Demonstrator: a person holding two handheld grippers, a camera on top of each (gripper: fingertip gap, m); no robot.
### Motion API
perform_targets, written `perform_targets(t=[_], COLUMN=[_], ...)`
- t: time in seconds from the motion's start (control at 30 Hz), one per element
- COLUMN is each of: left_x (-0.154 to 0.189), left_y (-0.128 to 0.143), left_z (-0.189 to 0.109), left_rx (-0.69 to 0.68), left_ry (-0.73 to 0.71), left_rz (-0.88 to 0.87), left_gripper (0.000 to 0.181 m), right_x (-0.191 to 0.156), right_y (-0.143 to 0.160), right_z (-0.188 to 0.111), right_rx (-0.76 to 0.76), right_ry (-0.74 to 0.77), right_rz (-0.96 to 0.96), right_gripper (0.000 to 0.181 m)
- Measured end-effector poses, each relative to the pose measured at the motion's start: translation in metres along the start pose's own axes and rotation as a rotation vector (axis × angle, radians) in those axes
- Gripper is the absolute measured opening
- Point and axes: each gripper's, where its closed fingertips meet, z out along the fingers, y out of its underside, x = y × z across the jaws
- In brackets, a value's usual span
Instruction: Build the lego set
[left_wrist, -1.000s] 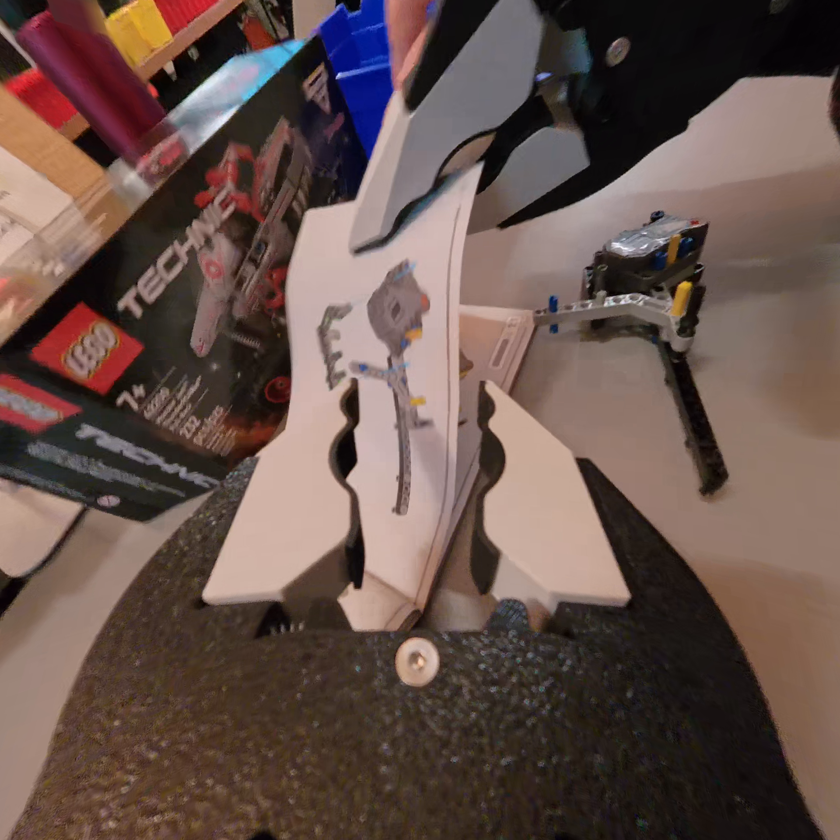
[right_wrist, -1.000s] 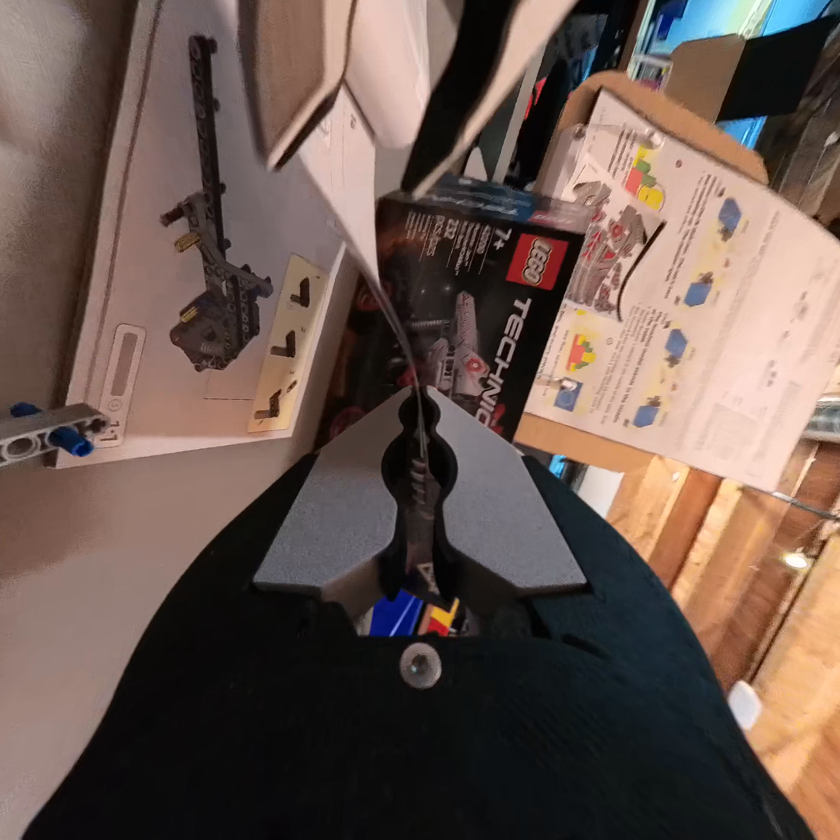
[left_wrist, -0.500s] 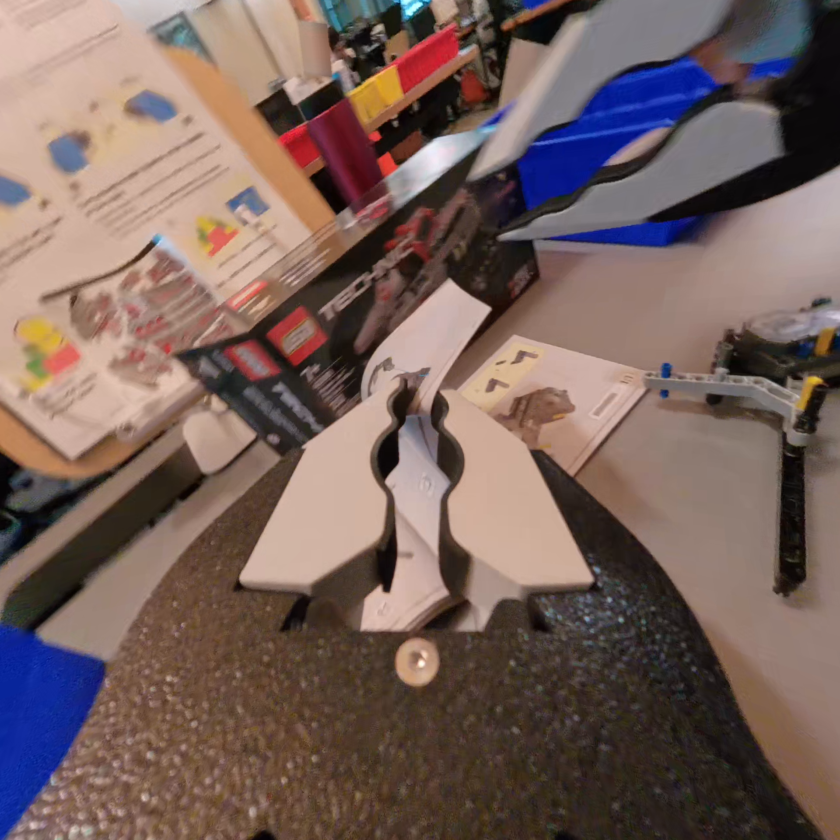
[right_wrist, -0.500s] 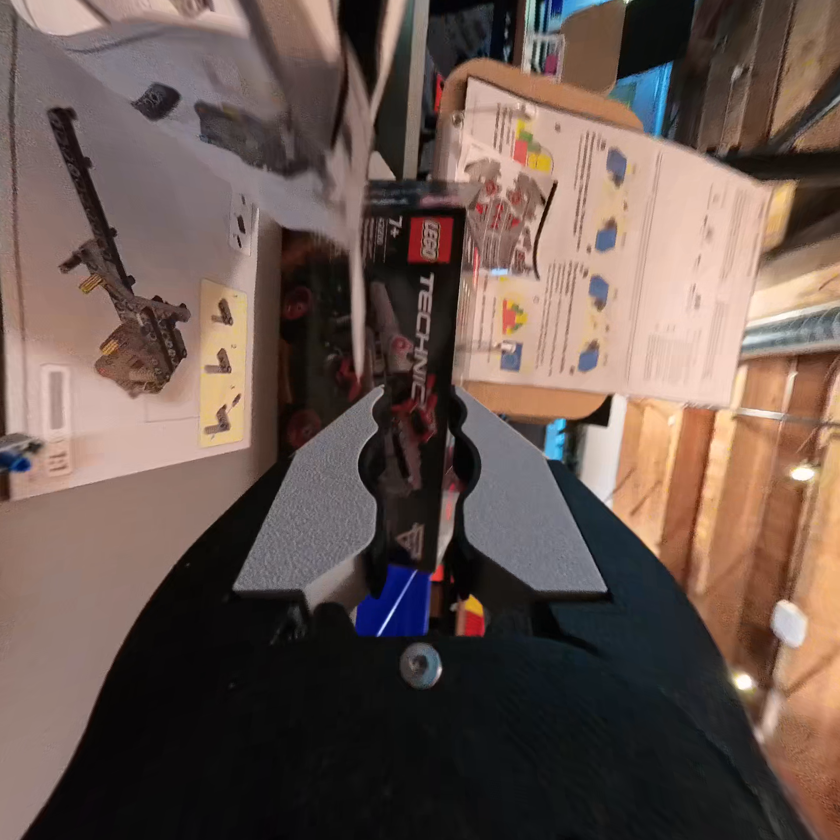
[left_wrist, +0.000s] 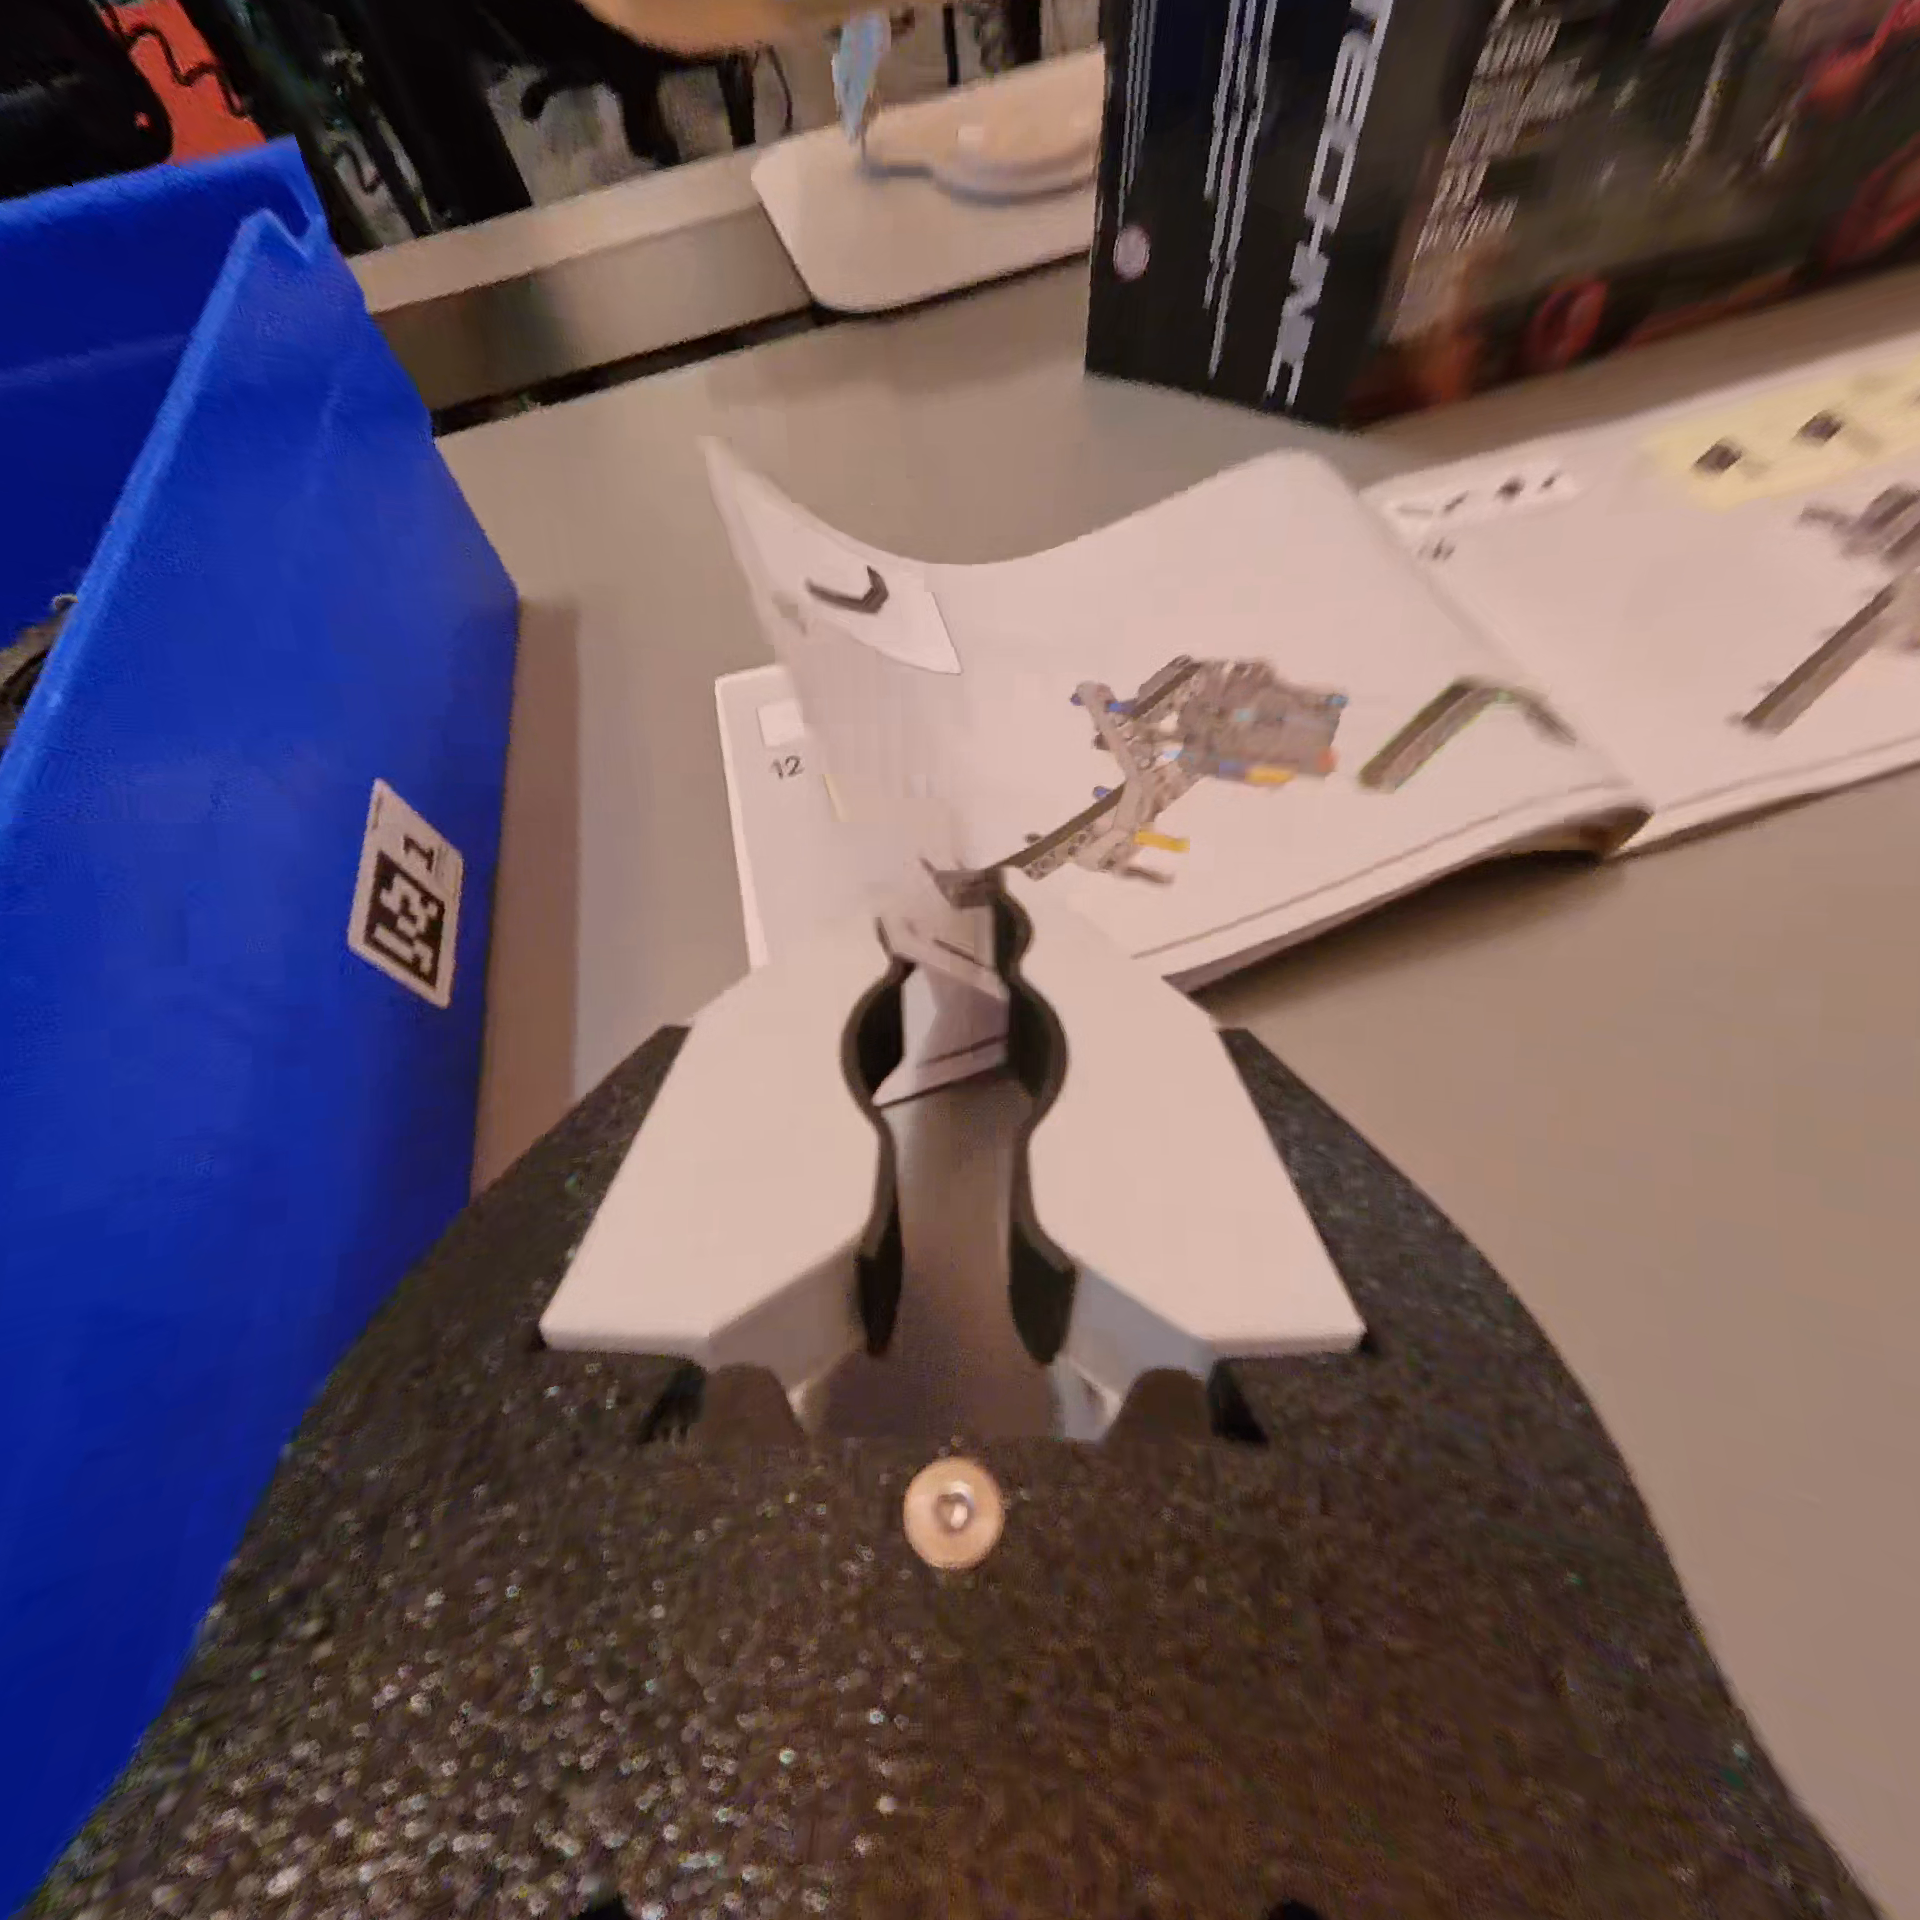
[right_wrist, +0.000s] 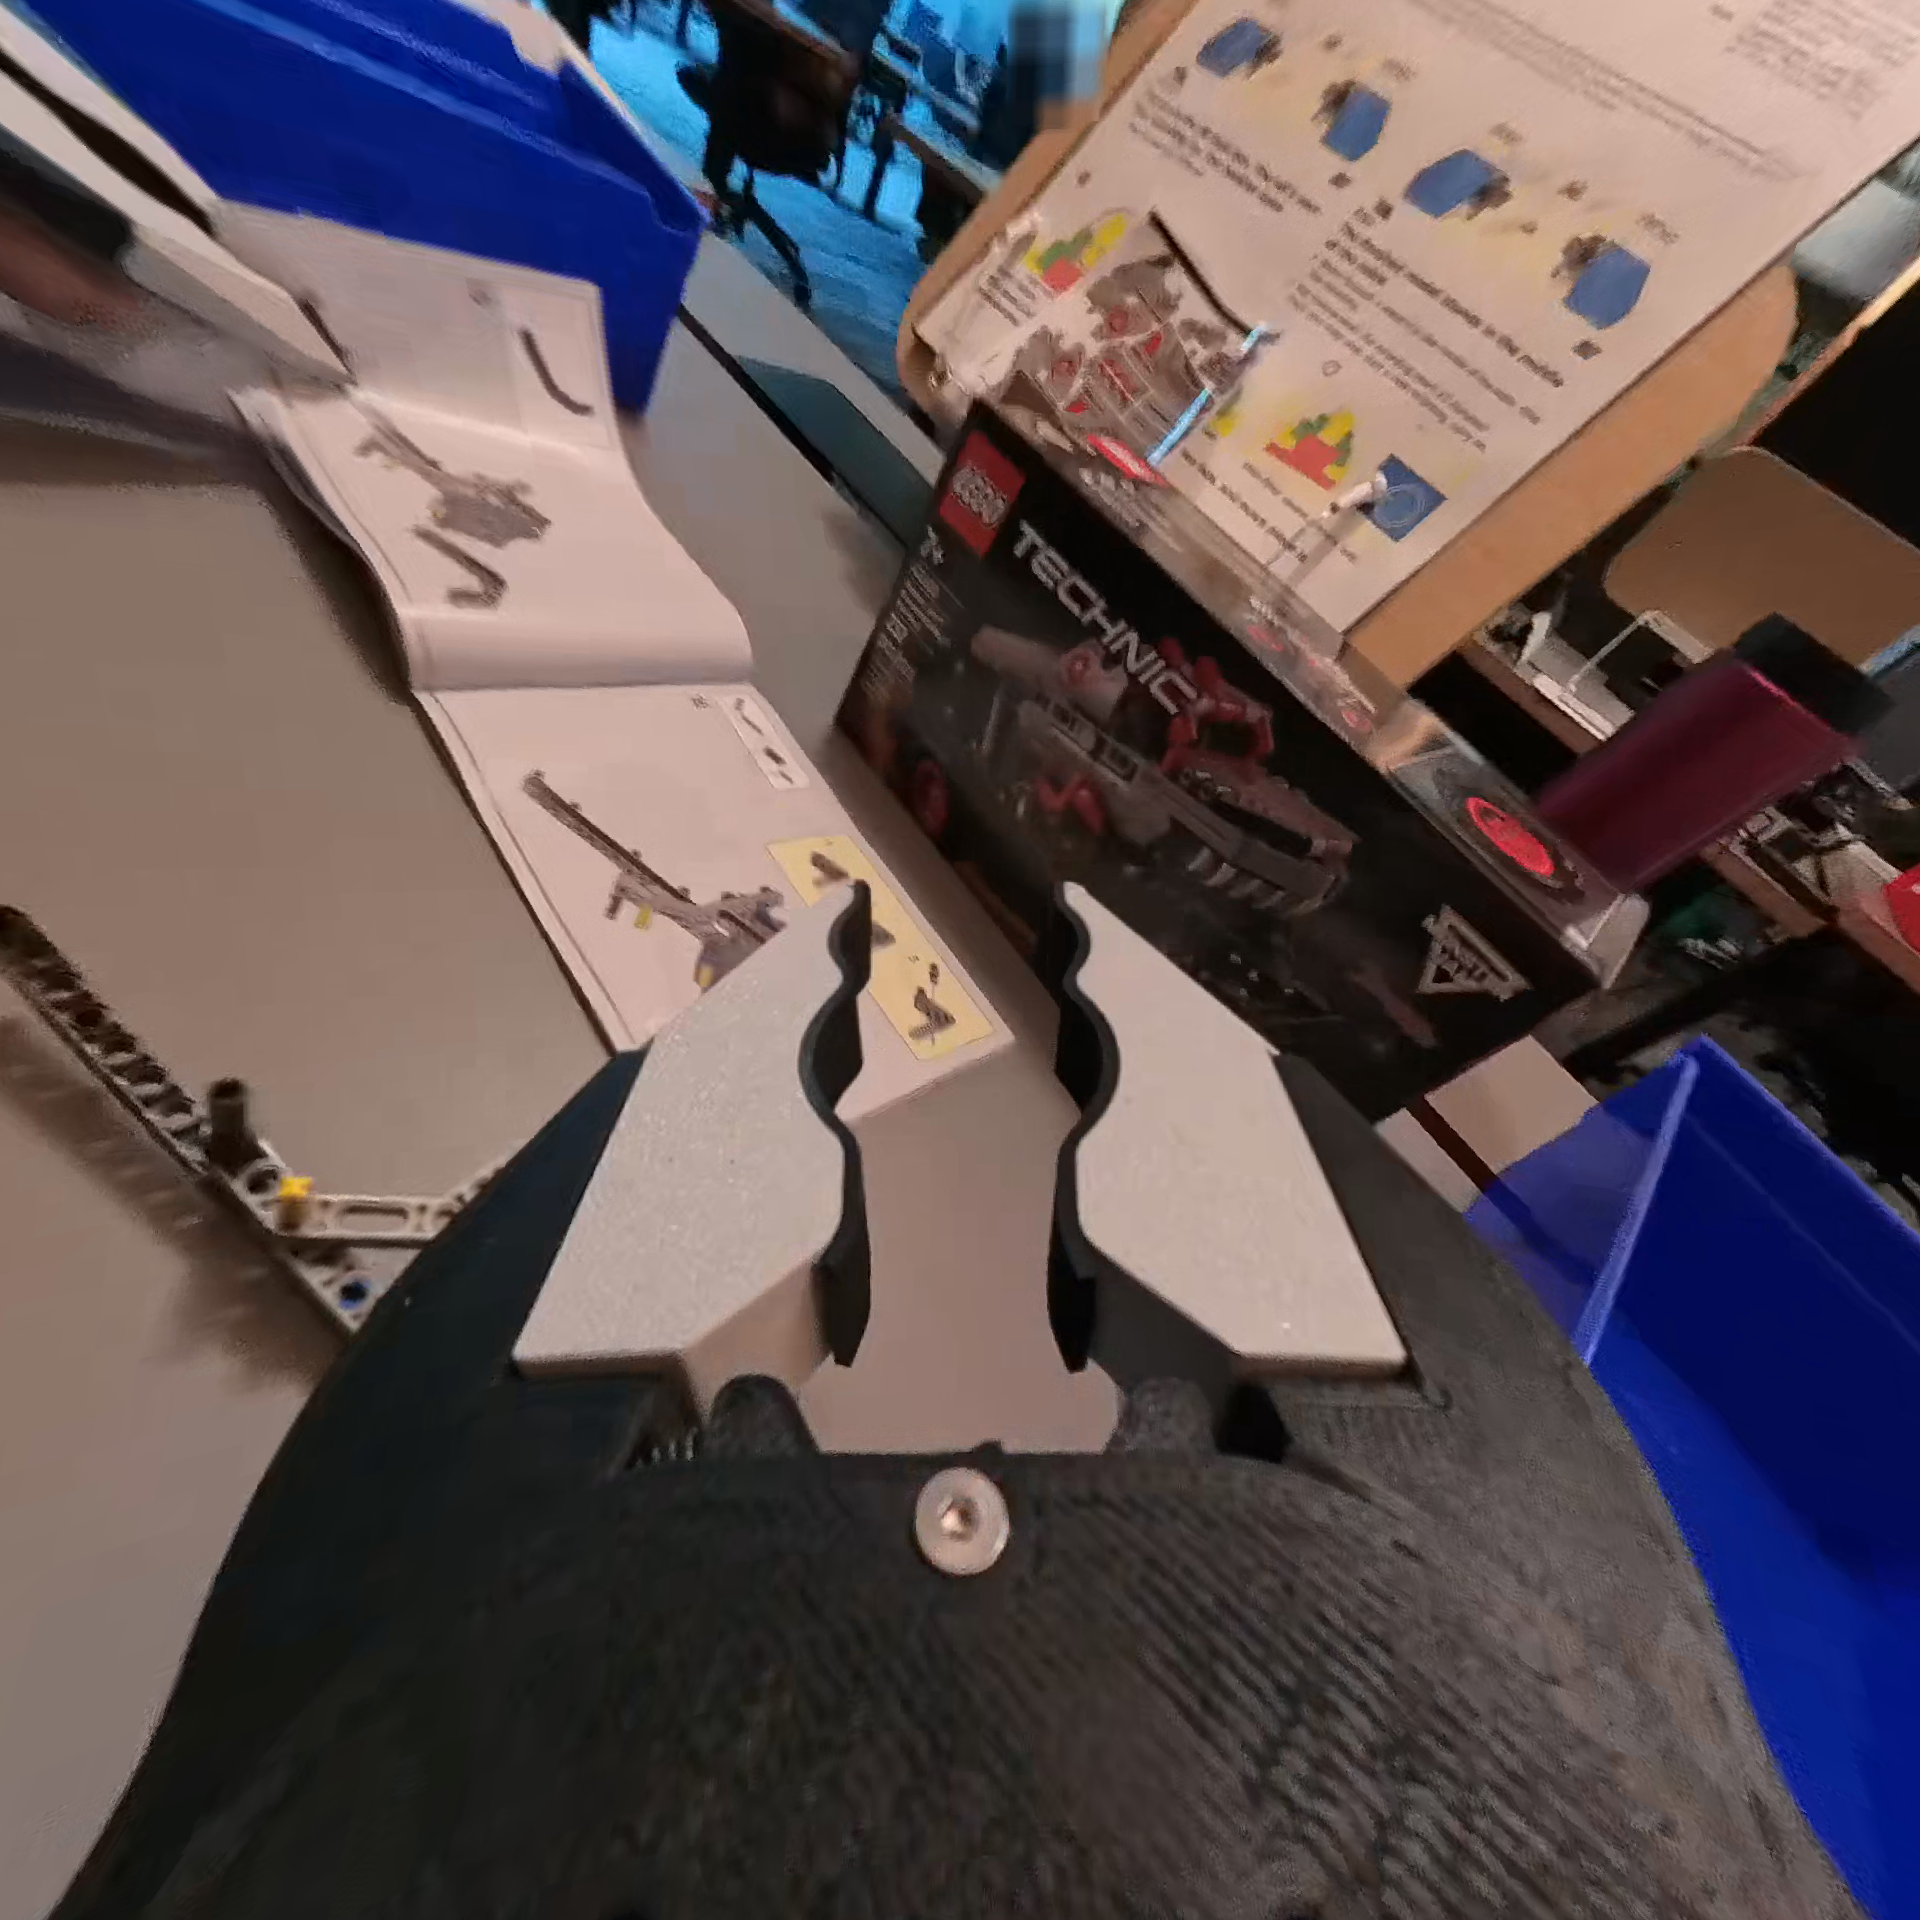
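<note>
The instruction booklet (left_wrist: 1299, 665) lies open on the grey table. My left gripper (left_wrist: 971, 894) is shut on the edge of one page (left_wrist: 831, 582), which curls up from the booklet. My right gripper (right_wrist: 966, 904) is open and empty, held above the table near the booklet's right-hand page (right_wrist: 665, 831). The partly built Lego assembly (right_wrist: 260, 1184), a long black beam with a grey frame and a yellow pin, lies on the table at the lower left of the right wrist view, apart from both grippers.
The black Lego set box (right_wrist: 1195, 831) stands behind the booklet and also shows in the left wrist view (left_wrist: 1455, 187). A blue bin (left_wrist: 208, 727) stands close on my left gripper's left. Another blue bin (right_wrist: 1766, 1351) is right of my right gripper. A cardboard board with printed sheets (right_wrist: 1403, 260) leans behind the box. My right fingertips sit around 35 centimeters from my left ones.
My right gripper let go of the page, opened and swung away. My left gripper carried the page over to the left, down toward the booklet.
</note>
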Motion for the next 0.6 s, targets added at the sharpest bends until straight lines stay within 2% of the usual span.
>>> perform_targets(t=[0.13, 0.17, 0.23, 0.33, 0.43, 0.53, 0.6], left_x=[-0.014, -0.019, -0.017, 0.037, 0.095, 0.119, 0.118], left_y=[0.024, 0.024, 0.016, -0.019, -0.037, -0.047, -0.043], left_z=[-0.009, -0.014, -0.023, -0.027, -0.011, 0.011, 0.024], left_rx=[-0.143, -0.14, -0.102, 0.043, 0.064, 0.07, 0.029], left_ry=[-0.111, -0.144, -0.165, 0.0, 0.179, 0.233, 0.224], left_rz=[0.099, 0.127, 0.185, 0.293, 0.372, 0.382, 0.362], left_gripper=[0.032, 0.037, 0.036, 0.028, 0.028, 0.025, 0.022], right_x=[0.011, 0.014, 0.022, 0.018, -0.01, -0.027, -0.033], right_y=[0.011, 0.012, 0.013, 0.017, 0.014, 0.013, 0.017], right_z=[-0.006, -0.01, -0.019, -0.028, -0.036, -0.053, -0.066], right_rx=[-0.05, -0.043, -0.004, 0.058, 0.1, 0.048, -0.001], right_ry=[0.089, 0.109, 0.165, 0.121, -0.079, -0.149, -0.133], right_rz=[-0.039, -0.033, -0.008, 0.111, 0.246, 0.336, 0.38], right_gripper=[0.033, 0.032, 0.031, 0.033, 0.047, 0.07, 0.069])
